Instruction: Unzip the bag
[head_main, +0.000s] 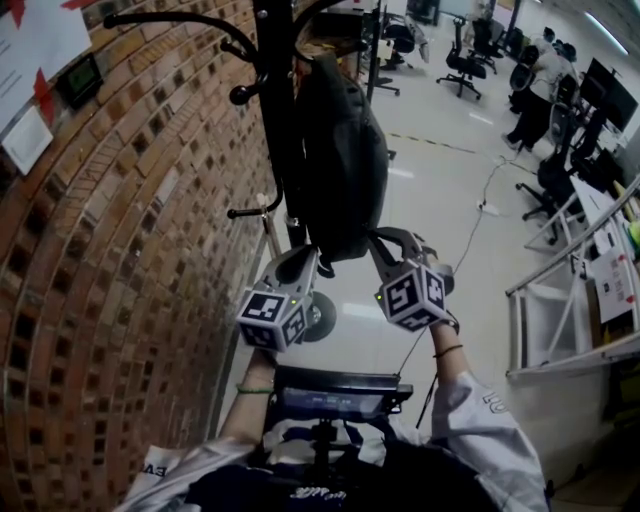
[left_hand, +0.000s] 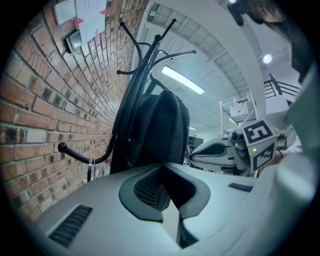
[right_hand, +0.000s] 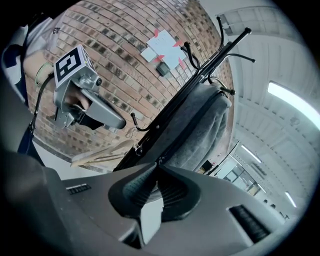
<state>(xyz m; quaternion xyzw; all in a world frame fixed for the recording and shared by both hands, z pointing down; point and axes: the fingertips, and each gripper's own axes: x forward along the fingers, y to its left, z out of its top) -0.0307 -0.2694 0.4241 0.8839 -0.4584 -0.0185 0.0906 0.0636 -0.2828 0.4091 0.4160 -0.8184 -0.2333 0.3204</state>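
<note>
A black backpack (head_main: 340, 150) hangs from a black coat rack (head_main: 275, 100) beside a brick wall. Both grippers are raised to its underside. My left gripper (head_main: 312, 258) has its jaws together, tips against the bottom edge of the backpack (left_hand: 160, 130); I cannot tell whether fabric is pinched. My right gripper (head_main: 378, 240) sits at the bag's lower right corner. In the right gripper view its jaws (right_hand: 156, 165) are shut on a small zip pull (right_hand: 159, 160) at the foot of the backpack (right_hand: 200, 130). The zip line runs up the bag's side from there.
The brick wall (head_main: 120, 260) stands close on the left, with papers and a small dark box fixed to it. A lower hook of the rack (head_main: 245, 212) juts out near my left gripper. Office chairs (head_main: 462, 60), a floor cable (head_main: 470, 235) and a white frame (head_main: 560, 300) are to the right.
</note>
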